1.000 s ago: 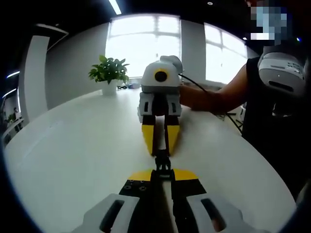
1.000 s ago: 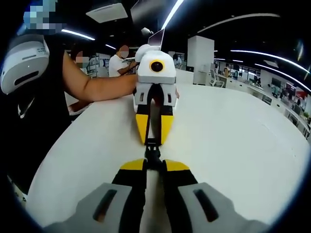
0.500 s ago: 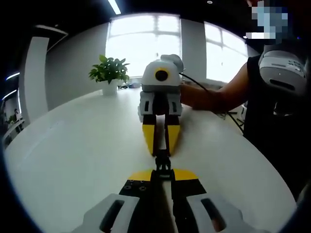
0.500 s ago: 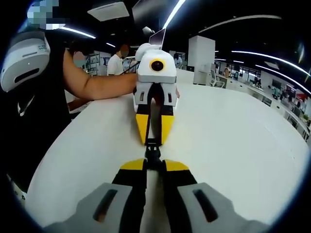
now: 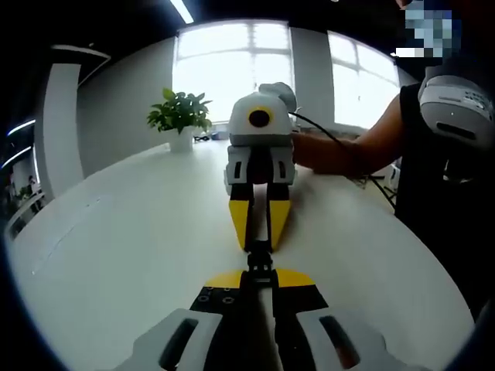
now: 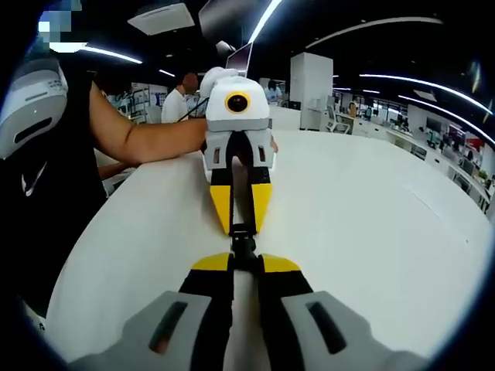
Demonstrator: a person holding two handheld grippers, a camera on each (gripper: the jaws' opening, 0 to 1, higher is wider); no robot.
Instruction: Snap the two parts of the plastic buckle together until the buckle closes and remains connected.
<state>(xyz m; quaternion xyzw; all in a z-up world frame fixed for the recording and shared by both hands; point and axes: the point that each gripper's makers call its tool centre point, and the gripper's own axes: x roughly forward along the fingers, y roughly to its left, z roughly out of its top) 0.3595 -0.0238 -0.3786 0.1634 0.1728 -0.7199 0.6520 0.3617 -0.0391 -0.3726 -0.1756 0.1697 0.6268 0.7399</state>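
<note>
The black plastic buckle (image 5: 259, 261) spans the short gap between the two grippers, just above the white table (image 5: 116, 255). My left gripper (image 5: 259, 277) is shut on its near end in the left gripper view, while my right gripper (image 5: 259, 243) faces it tip to tip, shut on the far end. In the right gripper view the buckle (image 6: 243, 244) runs from my right gripper (image 6: 245, 263) up to my left gripper (image 6: 240, 228). The two halves meet in a straight line. Their seam is too small to make out.
A potted plant (image 5: 179, 116) stands at the table's far edge by bright windows. The person's arm (image 5: 348, 151) reaches in from the right, and the same person's arm (image 6: 155, 139) from the left. White table (image 6: 371, 216) spreads wide to the right.
Both views have shifted a little with the hands. The opposite gripper looks slightly nearer in each view. Both grippers stay shut on the buckle ends.
</note>
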